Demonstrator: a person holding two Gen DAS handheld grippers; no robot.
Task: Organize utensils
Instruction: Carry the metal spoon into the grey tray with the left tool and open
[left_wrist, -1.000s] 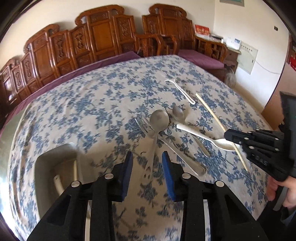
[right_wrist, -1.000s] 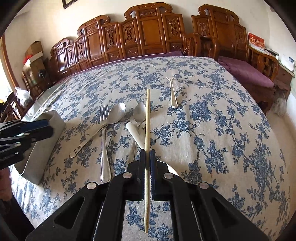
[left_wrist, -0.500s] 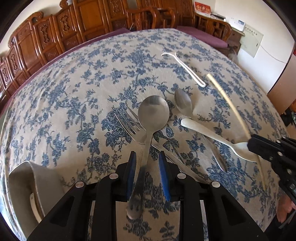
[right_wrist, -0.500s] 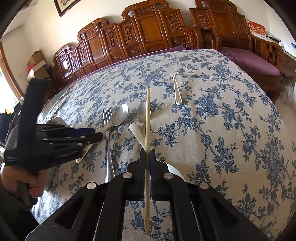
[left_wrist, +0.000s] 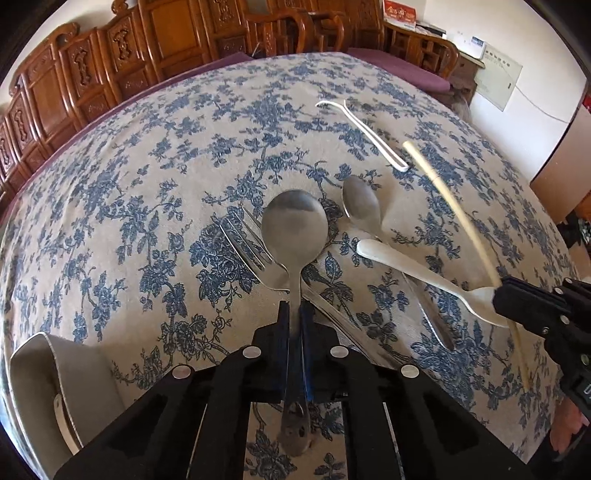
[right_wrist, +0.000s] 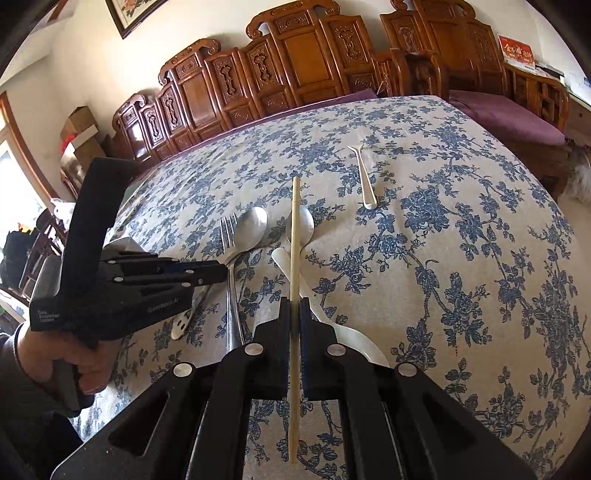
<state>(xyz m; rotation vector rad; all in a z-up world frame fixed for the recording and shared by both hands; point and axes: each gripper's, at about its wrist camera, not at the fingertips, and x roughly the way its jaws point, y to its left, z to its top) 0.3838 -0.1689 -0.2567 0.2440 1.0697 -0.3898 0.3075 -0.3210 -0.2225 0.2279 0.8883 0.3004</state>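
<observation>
My left gripper is shut on the handle of a large metal spoon, whose bowl points away over the floral tablecloth. It also shows in the right wrist view, with the spoon. My right gripper is shut on a wooden chopstick and holds it above the table; the gripper shows at the right of the left wrist view, with the chopstick. A metal fork, a smaller metal spoon and a white plastic spoon lie beside them.
A grey utensil tray stands at the near left with something white inside. A thin white utensil lies farther back. Carved wooden chairs line the far edge of the table.
My left gripper moved forward and down over the large spoon's handle and closed on it. My right gripper lifted a little with the chopstick still in it.
</observation>
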